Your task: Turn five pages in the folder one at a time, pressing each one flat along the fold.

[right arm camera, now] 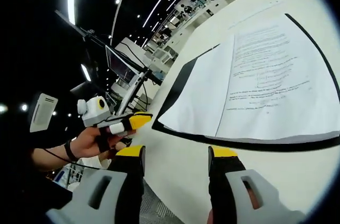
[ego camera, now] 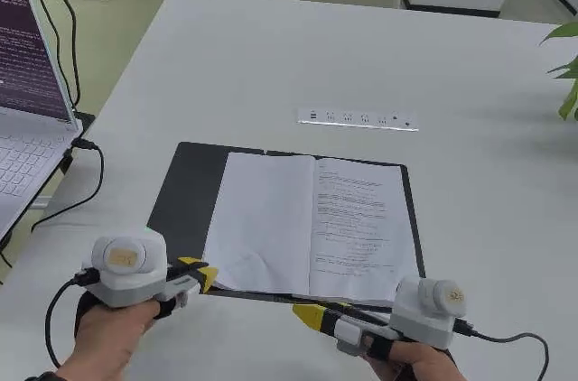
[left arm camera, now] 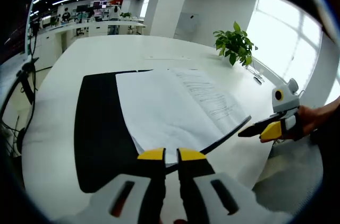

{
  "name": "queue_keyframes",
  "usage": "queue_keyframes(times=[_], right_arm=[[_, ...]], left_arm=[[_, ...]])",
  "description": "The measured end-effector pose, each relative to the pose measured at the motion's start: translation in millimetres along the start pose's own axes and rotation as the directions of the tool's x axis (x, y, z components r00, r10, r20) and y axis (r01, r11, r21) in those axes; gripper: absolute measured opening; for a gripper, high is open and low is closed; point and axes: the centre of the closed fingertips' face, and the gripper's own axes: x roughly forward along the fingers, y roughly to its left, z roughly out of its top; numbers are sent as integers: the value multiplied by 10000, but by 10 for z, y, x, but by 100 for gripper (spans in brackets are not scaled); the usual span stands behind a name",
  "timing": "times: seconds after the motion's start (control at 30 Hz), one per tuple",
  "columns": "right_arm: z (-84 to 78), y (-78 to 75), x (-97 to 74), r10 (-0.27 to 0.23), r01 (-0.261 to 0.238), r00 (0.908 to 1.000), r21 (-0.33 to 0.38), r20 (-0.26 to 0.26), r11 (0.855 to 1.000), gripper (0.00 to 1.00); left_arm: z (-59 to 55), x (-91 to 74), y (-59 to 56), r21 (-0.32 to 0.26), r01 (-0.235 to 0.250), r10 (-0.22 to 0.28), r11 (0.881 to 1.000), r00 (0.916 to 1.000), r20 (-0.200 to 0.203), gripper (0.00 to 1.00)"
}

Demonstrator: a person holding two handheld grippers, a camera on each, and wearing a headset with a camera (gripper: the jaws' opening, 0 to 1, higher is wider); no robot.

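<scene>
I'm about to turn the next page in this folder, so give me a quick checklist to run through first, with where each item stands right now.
1. Folder lies open on the table: ok.
2. Blank left page is pressed flat: not ok, its lower part looks rumpled.
3. Printed right page is free, with nothing resting on it: ok.
4. Right gripper is ready to take the page, jaws apart, just off the folder's near edge: ok.
5. Left gripper is clear of the paper: cannot tell. Its jaws are all but closed at the blank page's lower corner.
6. Laptop is clear of the folder: ok.
</scene>
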Motion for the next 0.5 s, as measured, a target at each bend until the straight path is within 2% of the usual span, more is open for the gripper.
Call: queue_keyframes(times=[0.07,0.2,0.33,0.5], right_arm=[[-19,-2,0,-4,3,10000,-34,-75,10000,46],[-22,-17,-10,-43,43,10000,81,-64,10000,46],[-40,-86,-45,-206,206,9998,270,-7,9994,44],[-101,-124,-73,-306,309,9995,423,-76,9986,44]], left_arm=[[-4,59,3,-78,33,-33,10000,10000,-11,3],[-93,186,66,-285,-69,60,9996,9996,-291,0],[-253,296,166,-766,-348,288,9965,9965,-782,0],[-370,338,215,-1266,-565,438,9904,9939,-1009,0]])
